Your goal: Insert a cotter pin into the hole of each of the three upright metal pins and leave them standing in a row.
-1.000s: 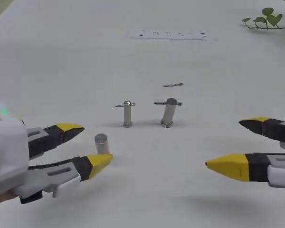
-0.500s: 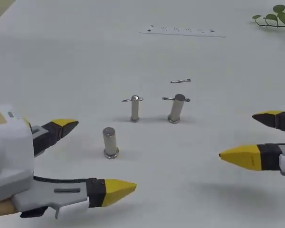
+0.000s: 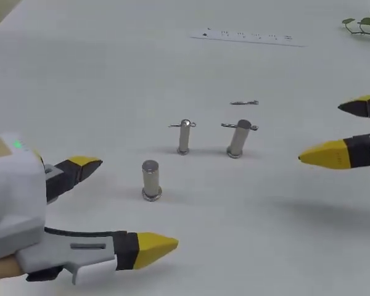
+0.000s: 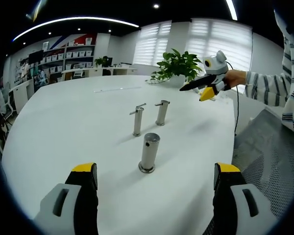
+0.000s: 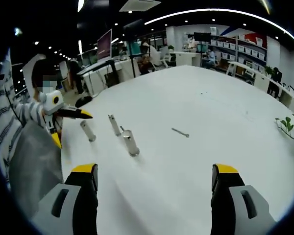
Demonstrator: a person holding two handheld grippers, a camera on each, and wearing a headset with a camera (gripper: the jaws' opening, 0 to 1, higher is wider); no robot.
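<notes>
My left hand-held gripper and right hand-held gripper, both wide open and empty, above the desk.

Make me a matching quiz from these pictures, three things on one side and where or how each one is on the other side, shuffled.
Column one:
1. nearest upright silver metal pin
2. loose thin wire cotter pin
3. yellow-tipped left gripper

Column two:
A. open, holding nothing
B. lying flat on the white table
C. standing with no cotter pin through it

Pairs: 1-C, 2-B, 3-A
</notes>
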